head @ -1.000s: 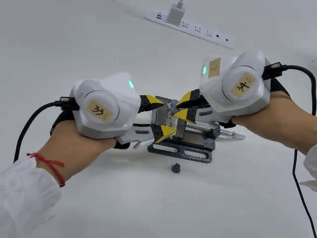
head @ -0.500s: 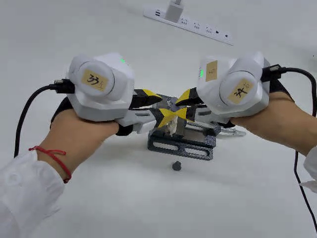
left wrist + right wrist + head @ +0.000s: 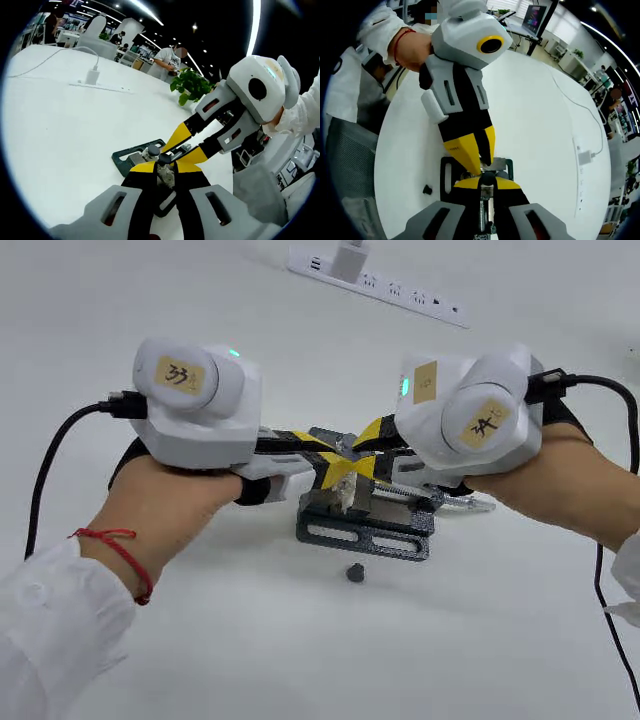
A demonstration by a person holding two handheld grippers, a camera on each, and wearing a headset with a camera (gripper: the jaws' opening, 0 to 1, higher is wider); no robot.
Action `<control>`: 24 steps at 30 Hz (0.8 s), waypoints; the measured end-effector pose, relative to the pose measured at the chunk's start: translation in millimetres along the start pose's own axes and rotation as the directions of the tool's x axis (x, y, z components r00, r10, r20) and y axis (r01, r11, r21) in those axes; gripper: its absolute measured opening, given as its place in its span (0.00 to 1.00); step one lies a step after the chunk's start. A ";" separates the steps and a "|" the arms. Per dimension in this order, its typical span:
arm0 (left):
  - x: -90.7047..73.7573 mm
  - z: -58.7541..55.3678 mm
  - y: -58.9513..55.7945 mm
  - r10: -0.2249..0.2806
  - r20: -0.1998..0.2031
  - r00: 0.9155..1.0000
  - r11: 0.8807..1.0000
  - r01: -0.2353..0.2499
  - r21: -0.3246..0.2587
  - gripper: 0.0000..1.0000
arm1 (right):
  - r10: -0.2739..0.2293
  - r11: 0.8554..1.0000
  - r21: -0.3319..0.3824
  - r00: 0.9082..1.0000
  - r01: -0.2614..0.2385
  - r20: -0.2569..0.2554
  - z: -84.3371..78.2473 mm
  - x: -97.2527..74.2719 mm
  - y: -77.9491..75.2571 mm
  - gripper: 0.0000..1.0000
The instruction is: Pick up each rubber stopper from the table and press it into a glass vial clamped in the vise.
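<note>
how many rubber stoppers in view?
3: loose stopper on the table before the vise; second stopper between the meeting jaws over it; third stopper seemingly seated in the vise alongside. More may be hidden.

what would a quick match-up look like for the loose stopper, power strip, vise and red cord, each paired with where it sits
Things:
1 loose stopper
2 power strip
3 vise
4 red cord

Places:
A under the tips of the left gripper and right gripper
B round the wrist behind the left gripper
C on the bare table, nearer the person than the vise
D far side of the table, white plug in it

Pairs: 1-C, 2-D, 3-A, 4-B
</note>
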State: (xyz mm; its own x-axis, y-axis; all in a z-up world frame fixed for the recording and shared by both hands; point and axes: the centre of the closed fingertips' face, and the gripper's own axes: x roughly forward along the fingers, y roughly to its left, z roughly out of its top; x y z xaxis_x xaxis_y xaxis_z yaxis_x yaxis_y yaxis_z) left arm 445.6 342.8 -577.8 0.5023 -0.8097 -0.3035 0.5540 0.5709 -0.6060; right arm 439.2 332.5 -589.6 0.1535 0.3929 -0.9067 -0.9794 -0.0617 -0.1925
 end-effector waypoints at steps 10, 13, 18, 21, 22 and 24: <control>3.6 -2.2 5.1 -0.010 0.010 1.000 0.982 0.012 -0.188 0.03 | -0.009 1.000 -0.014 1.000 0.009 0.000 0.2 -0.1 0.3 0.05; 4.7 -2.4 5.1 -0.012 0.014 1.000 0.978 0.015 -0.207 0.03 | -0.012 1.000 -0.019 1.000 0.012 0.000 0.1 0.0 0.4 0.05; 6.1 -3.8 4.7 -0.018 0.016 1.000 0.968 0.022 -0.251 0.02 | -0.016 1.000 -0.024 1.000 0.016 0.000 0.2 0.1 0.3 0.05; 7.3 -5.1 3.3 -0.028 0.014 1.000 0.960 0.031 -0.277 0.03 | -0.019 0.999 -0.028 1.000 0.019 0.000 0.4 0.1 0.6 0.05; 7.7 -5.7 2.5 -0.033 0.013 0.999 0.958 0.035 -0.285 0.03 | -0.020 0.999 -0.031 1.000 0.020 0.000 0.5 0.1 0.5 0.05; 8.1 -5.6 2.1 -0.034 0.017 0.999 0.955 0.038 -0.296 0.03 | -0.022 0.999 -0.035 1.000 0.022 0.000 0.6 0.2 0.7 0.05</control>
State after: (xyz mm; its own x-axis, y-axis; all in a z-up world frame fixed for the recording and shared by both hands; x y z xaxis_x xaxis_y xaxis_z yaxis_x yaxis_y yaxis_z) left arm 447.1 336.7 -585.6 0.4947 -0.8261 -0.2699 0.3513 0.4742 -0.8073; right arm 438.5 333.1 -589.7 0.1753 0.3939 -0.9023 -0.9706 -0.0846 -0.2255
